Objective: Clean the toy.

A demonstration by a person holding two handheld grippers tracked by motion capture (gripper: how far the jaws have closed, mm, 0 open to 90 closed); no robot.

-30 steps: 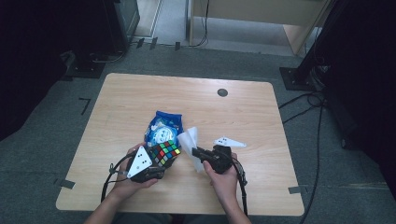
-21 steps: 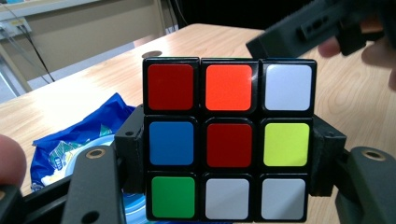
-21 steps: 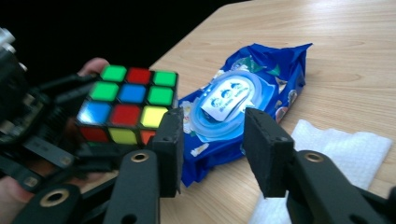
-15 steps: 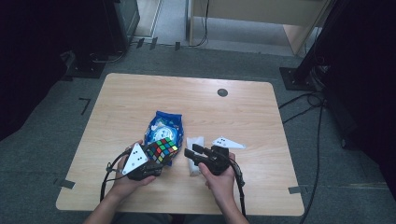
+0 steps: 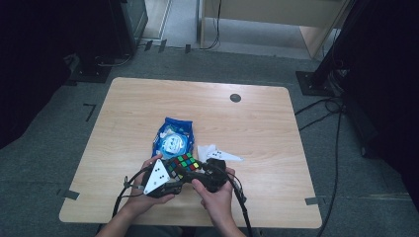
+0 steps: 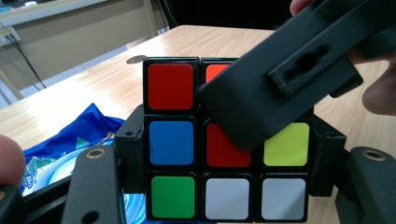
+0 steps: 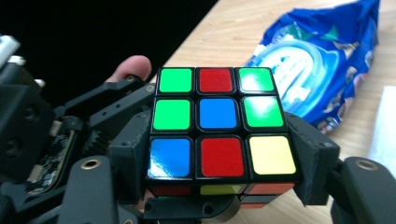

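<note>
The Rubik's cube (image 5: 184, 164) is held clear of the wooden table (image 5: 257, 123), above the stretch just inside the table's near edge and slightly left of its middle.

Left gripper (image 5: 174, 178): its jaws are pinching the cube from two opposite sides. In the left gripper view the pads bear on the left and right faces of the cube (image 6: 226, 140) at the middle layer. The face turned to that camera reads red and orange in the top row, blue, red and yellow in the middle row, green, white and white in the bottom row.

Right gripper (image 5: 200, 170): its jaws have just been opening, and they now stand spread around the cube. In the right gripper view the two jaws flank the lowest row of the cube (image 7: 219, 123); whether the pads still touch it cannot be told from this view. One jaw of the right gripper (image 6: 280, 79) crosses diagonally in front of the cube in the left gripper view.

A blue snack packet (image 5: 174, 138) lies flat on the table just beyond the cube, toward the centre. A white crumpled paper (image 5: 217, 153) lies beside the packet, on its right, near the right gripper.
</note>
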